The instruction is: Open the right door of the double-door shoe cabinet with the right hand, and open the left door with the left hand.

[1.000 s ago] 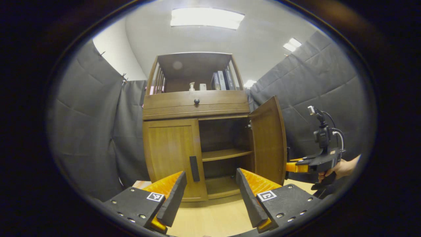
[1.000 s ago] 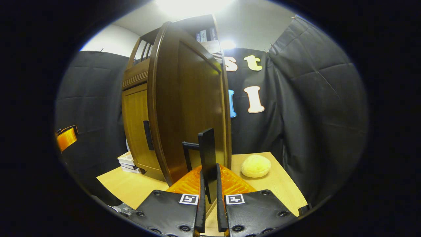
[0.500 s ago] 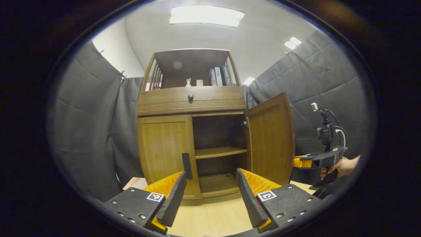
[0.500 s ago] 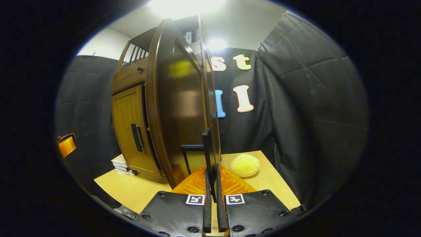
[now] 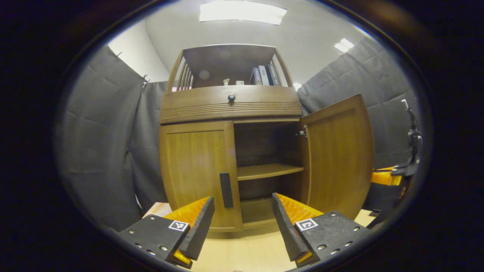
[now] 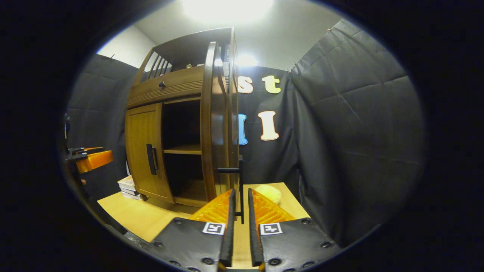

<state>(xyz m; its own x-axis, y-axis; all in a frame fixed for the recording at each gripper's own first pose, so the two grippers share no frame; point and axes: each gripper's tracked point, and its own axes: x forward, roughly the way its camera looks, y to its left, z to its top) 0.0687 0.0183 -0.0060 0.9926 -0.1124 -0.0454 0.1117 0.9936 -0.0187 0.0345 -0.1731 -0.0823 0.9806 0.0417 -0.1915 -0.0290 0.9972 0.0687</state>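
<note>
The brown wooden double-door shoe cabinet (image 5: 230, 109) is occupying the centre of the left gripper view. Its right-hand wooden door (image 5: 338, 155) is standing swung wide at centre right, exposing a dark interior with one wooden shelf (image 5: 269, 170). The left-hand wooden door (image 5: 196, 170) is sitting flush and closed, its dark vertical bar handle (image 5: 226, 185) showing just above the bottom centre of the frame.

The right gripper (image 6: 240, 206) is sitting at the bottom centre of the right gripper view, its fingers drawn close on either side of the right door's thin black bar handle (image 6: 240, 181); whether both are actually pressing on it I cannot tell (a narrow gap is visible on each side). That door is appearing edge-on at the frame's centre.

The left gripper (image 5: 242, 217) is sitting at the bottom of its view with fingers spread wide, holding nothing, near the closed door's handle but not touching it.

Judgement: the right-door step is looking essentially complete; the left-door step is not yet begun. The next move is calling for the left gripper to go forward, straddle the bar handle, close, and pull outward along the hinge arc
</note>
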